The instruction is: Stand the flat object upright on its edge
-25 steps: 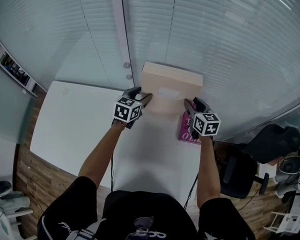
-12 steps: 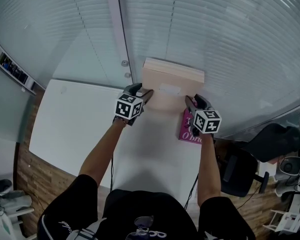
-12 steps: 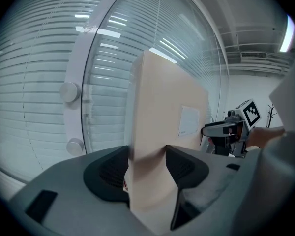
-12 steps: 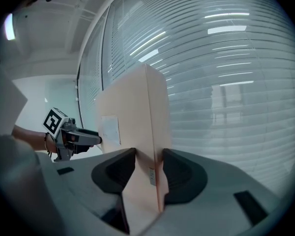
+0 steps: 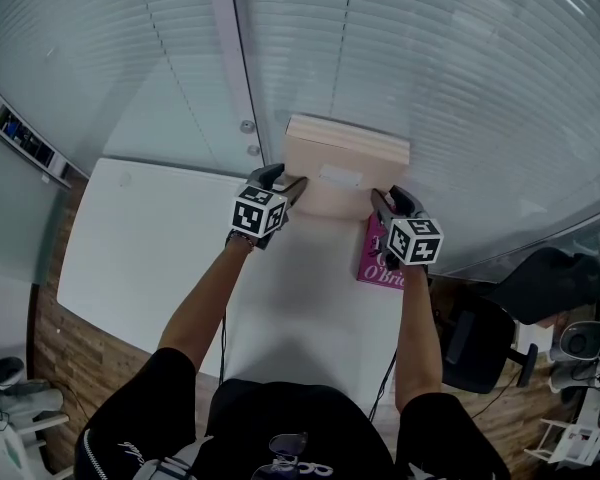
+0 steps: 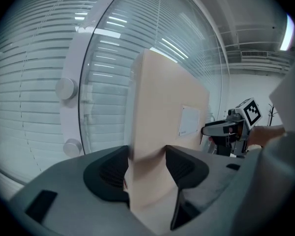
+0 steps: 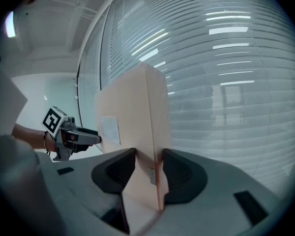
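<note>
Head view: one flat tan box (image 5: pixel 325 153) is seen standing up on its edge at the far side of one white table (image 5: pixel 150 248), close to a glass wall with blinds behind it. One small white label (image 5: pixel 340 178) is stuck on the wide face of the box. Two grippers are held by a person, one in each hand. The left gripper (image 5: pixel 292 188) is clamped on the left side of the box, and the right gripper (image 5: pixel 378 203) is clamped on the right side. Two marker cubes are counted, one on the left gripper (image 5: pixel 256 215) and one on the right gripper (image 5: pixel 413 241). One pink book (image 5: pixel 375 263) is laid flat on the table, just beside the box and partly under the right gripper. Two round knobs (image 5: pixel 247 126) are fixed on the white post of the glass wall, one above the other. One dark chair (image 5: pixel 500 338) is seen off the right side of the table. In the left gripper view, the box edge is squeezed between the two dark pads, and both pads are pressed on it. In the right gripper view, the other edge of the box is pinched the same way between two pads, with the box held straight up.
</note>
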Demonstrator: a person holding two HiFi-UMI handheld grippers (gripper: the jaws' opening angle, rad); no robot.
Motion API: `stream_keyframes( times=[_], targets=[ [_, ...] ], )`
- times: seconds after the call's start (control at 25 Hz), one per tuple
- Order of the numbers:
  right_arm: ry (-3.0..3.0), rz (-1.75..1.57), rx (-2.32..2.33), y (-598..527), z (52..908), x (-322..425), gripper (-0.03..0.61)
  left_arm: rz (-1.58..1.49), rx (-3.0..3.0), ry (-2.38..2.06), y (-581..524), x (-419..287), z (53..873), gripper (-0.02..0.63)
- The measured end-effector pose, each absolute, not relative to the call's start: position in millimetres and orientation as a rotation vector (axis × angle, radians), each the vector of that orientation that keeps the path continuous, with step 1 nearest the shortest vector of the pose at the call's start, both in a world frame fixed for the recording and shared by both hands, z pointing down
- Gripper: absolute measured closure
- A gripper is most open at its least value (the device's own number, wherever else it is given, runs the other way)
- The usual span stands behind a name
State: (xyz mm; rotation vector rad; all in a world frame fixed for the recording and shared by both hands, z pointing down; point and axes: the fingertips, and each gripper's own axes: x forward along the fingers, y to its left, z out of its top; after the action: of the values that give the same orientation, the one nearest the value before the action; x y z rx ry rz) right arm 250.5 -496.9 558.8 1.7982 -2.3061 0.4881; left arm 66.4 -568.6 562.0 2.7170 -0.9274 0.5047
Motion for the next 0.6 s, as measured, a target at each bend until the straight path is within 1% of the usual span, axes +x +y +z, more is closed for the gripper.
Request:
stream_keyframes(
  times=[0.6],
  targets=[
    [-2.293, 0.497, 1.783, -504, 571, 252, 0.388, 0.527, 2.71, -0.938, -574, 67, 574, 0.357]
  ],
)
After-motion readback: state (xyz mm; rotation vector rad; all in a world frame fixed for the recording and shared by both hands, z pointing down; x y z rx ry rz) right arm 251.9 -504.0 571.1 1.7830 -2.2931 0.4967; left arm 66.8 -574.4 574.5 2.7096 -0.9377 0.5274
